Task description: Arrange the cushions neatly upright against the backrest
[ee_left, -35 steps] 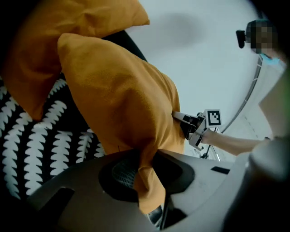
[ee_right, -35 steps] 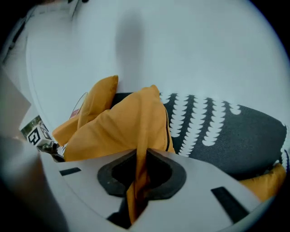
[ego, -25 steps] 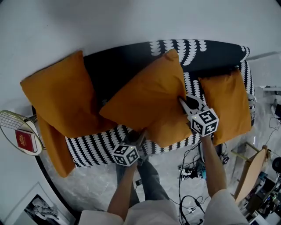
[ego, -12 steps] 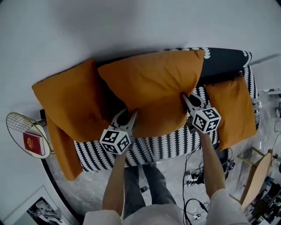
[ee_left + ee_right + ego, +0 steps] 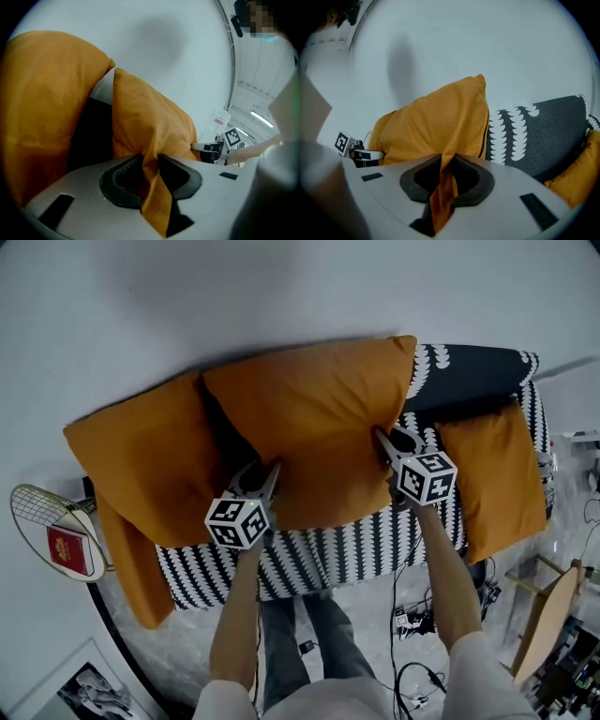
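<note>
The middle orange cushion [image 5: 309, 427] stands tilted against the dark backrest [image 5: 469, 371] of the black-and-white sofa. My left gripper [image 5: 265, 474] pinches a fold of its lower left edge [image 5: 150, 126]. My right gripper [image 5: 382, 439] pinches its lower right corner [image 5: 436, 126]. Both pairs of jaws have just eased open slightly, with fabric still pressed between the pads. A second orange cushion [image 5: 141, 465] leans at the left, overlapping the held one [image 5: 42, 103]. A third [image 5: 497, 474] lies at the sofa's right end.
More orange fabric [image 5: 127, 559] hangs over the sofa's left arm. A round side table [image 5: 28, 512] with a red book [image 5: 61, 545] stands at the left. Cables [image 5: 412, 615] and a wooden piece [image 5: 544, 615] lie on the floor at the right. The white wall is behind the sofa.
Both grippers swung the middle cushion up from lying slanted on the seat until it stood against the backrest. My left gripper came up from the seat's front edge and took its lower edge.
</note>
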A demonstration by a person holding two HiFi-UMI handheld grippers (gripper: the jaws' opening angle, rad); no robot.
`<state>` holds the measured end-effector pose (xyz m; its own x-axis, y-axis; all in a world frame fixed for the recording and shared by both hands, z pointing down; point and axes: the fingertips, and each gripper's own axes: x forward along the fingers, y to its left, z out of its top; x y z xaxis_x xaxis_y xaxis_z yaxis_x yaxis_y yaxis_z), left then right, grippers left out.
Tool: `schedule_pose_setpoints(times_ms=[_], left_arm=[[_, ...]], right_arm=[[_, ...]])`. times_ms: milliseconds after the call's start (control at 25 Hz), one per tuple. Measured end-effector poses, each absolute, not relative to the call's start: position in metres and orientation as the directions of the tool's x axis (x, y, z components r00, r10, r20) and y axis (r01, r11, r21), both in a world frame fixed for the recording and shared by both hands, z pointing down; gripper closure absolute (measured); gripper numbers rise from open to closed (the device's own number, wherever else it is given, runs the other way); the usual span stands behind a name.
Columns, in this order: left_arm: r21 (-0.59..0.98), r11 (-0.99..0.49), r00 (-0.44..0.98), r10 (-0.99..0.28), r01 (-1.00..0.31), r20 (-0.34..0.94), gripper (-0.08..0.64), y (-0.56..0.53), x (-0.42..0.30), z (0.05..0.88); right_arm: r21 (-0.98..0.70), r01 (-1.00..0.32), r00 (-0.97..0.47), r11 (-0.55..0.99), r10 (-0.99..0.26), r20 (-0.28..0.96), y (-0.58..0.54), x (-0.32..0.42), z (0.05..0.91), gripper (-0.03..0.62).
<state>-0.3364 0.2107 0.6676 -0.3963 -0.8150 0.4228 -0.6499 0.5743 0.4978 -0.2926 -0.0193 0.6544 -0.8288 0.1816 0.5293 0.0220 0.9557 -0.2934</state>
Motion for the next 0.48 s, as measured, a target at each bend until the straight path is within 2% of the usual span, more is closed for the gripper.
schedule_pose_setpoints(times_ms=[80, 280, 400, 480], left_arm=[[0.507, 0.569, -0.386, -0.818, -0.647, 0.426, 0.43, 0.208, -0.342, 0.674], [0.474, 0.595, -0.394, -0.796, -0.649, 0.46, 0.368, 0.206, -0.351, 0.681], [0.461, 0.619, -0.421, -0.779, -0.636, 0.464, 0.309, 0.214, -0.348, 0.678], [0.456, 0.624, -0.439, -0.776, -0.634, 0.453, 0.277, 0.222, -0.348, 0.672]], right_arm=[[-0.296, 0.015, -0.829, 0.955, 0.178, 0.531, -0.022, -0.296, 0.661, 0.51], [-0.318, 0.014, -0.851, 0.948, 0.178, 0.494, -0.03, -0.301, 0.663, 0.433], [-0.269, -0.015, -0.884, 0.963, 0.113, 0.454, -0.039, -0.292, 0.654, 0.356], [-0.223, -0.054, -0.896, 0.973, 0.051, 0.44, -0.045, -0.281, 0.646, 0.33]])
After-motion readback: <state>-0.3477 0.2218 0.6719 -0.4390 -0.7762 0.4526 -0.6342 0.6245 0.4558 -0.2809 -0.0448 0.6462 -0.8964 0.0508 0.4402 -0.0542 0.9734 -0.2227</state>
